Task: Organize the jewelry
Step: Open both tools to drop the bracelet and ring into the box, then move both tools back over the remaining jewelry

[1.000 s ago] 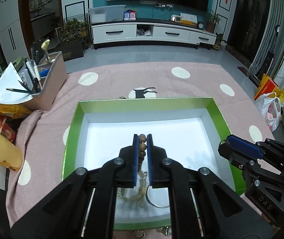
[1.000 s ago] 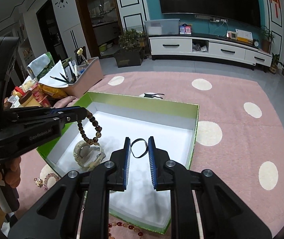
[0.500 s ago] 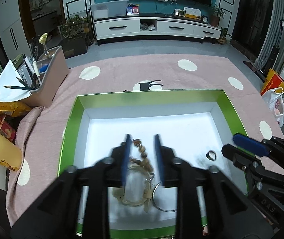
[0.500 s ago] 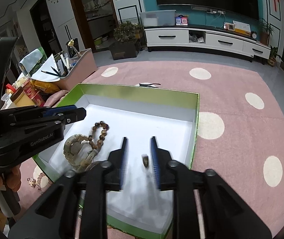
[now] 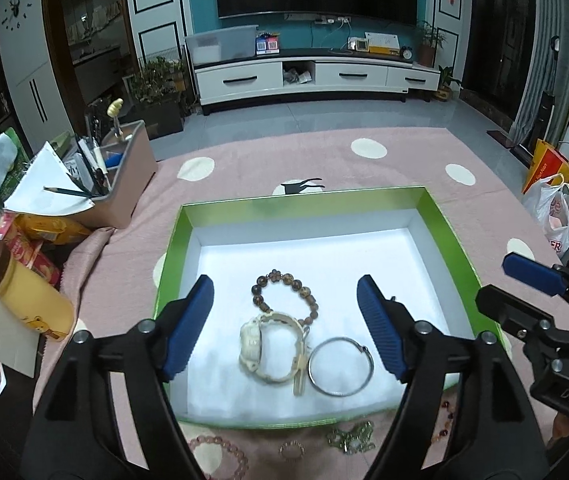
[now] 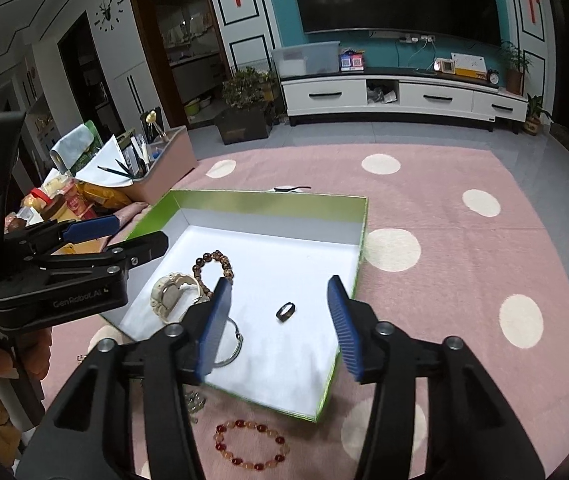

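A green box with a white floor (image 5: 452, 240) (image 6: 360, 224) lies on the pink rug. In it lie a brown bead bracelet (image 5: 284, 292) (image 6: 212, 266), a cream watch (image 5: 268, 344) (image 6: 172, 292), a silver bangle (image 5: 340, 366) (image 6: 232, 344) and a dark ring (image 6: 285, 312). My left gripper (image 5: 284, 328) (image 6: 112, 232) is open and empty above the near part of the box. My right gripper (image 6: 280, 320) (image 5: 524, 280) is open and empty above the ring.
Outside the near edge lie a red-and-amber bead bracelet (image 6: 250, 444), a pink bead bracelet (image 5: 220, 456), a small ring (image 5: 291, 449) and a gold chain (image 5: 350, 438). A yellow bottle (image 5: 24, 296), snacks and a pen holder (image 5: 116, 184) stand at the left. Bags (image 5: 556, 216) lie at the right.
Both grippers opened. The left let the brown bead bracelet drop into the box beside the watch. The right let the dark ring drop onto the box floor. Both drew back.
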{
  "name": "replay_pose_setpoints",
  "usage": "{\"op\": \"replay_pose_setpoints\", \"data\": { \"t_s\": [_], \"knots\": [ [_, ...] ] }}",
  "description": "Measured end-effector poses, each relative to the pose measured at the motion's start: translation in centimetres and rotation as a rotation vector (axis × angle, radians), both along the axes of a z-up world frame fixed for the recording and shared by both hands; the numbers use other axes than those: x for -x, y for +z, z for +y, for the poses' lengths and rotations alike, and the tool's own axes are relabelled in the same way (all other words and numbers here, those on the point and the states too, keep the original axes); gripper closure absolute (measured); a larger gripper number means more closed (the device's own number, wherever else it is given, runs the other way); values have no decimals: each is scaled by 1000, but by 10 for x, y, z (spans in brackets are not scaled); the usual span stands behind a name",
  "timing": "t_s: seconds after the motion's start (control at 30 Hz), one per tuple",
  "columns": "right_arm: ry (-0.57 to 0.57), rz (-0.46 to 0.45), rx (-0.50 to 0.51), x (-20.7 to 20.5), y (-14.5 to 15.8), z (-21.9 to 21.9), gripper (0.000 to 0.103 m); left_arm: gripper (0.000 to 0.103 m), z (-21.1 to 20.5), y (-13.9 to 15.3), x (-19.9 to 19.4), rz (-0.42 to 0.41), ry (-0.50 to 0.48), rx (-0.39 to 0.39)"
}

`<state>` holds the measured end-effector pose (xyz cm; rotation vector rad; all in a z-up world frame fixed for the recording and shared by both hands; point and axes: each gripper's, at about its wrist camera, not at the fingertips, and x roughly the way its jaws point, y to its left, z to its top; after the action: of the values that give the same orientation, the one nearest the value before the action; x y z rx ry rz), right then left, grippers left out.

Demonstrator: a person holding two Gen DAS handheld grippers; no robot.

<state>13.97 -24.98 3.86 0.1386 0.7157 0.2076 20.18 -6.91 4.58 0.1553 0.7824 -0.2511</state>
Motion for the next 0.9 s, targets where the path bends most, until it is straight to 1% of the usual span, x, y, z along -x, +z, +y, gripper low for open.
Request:
{"op": "replay_pose_setpoints", "data": {
  "t_s": [0.1,0.13,0.2,0.23,0.27,0.3,0.37,0.4,0.47,0.53,0.57,0.67,0.73,0.77,0.9],
  "knots": [
    [-18,-12,5,14,8,-3,31,17,2,7,15,-18,-3,3],
    [-22,-15,3,19,10,-5,30,15,3,9,19,-22,-4,3],
    [-32,-16,1,29,14,-7,23,14,6,14,31,-32,-2,10],
    [-39,-19,4,35,16,-8,20,13,7,17,36,-35,-4,15],
    [-41,-21,7,39,17,-9,18,11,8,19,42,-38,-4,17],
    [-41,-23,9,45,19,-9,17,8,8,19,46,-40,-3,19],
    [-42,-22,6,55,22,-10,16,6,12,21,57,-39,-5,33],
    [-42,-21,6,60,22,-10,16,3,14,22,61,-35,-6,41],
    [-44,-20,3,69,23,-10,16,2,20,21,71,-18,-4,67],
    [-51,-21,-6,81,22,-11,14,2,31,18,80,14,1,108],
    [-54,-23,-9,86,22,-11,11,2,36,15,84,32,4,129],
    [-59,-24,-20,101,20,-13,10,2,55,7,96,84,29,212],
    [-65,-21,-28,108,18,-15,10,2,68,3,104,92,44,258],
    [-67,-20,-31,113,17,-16,10,2,78,1,111,88,41,306],
    [-80,-12,-34,126,15,-20,10,2,101,-3,130,95,9,403]
  ]
}}
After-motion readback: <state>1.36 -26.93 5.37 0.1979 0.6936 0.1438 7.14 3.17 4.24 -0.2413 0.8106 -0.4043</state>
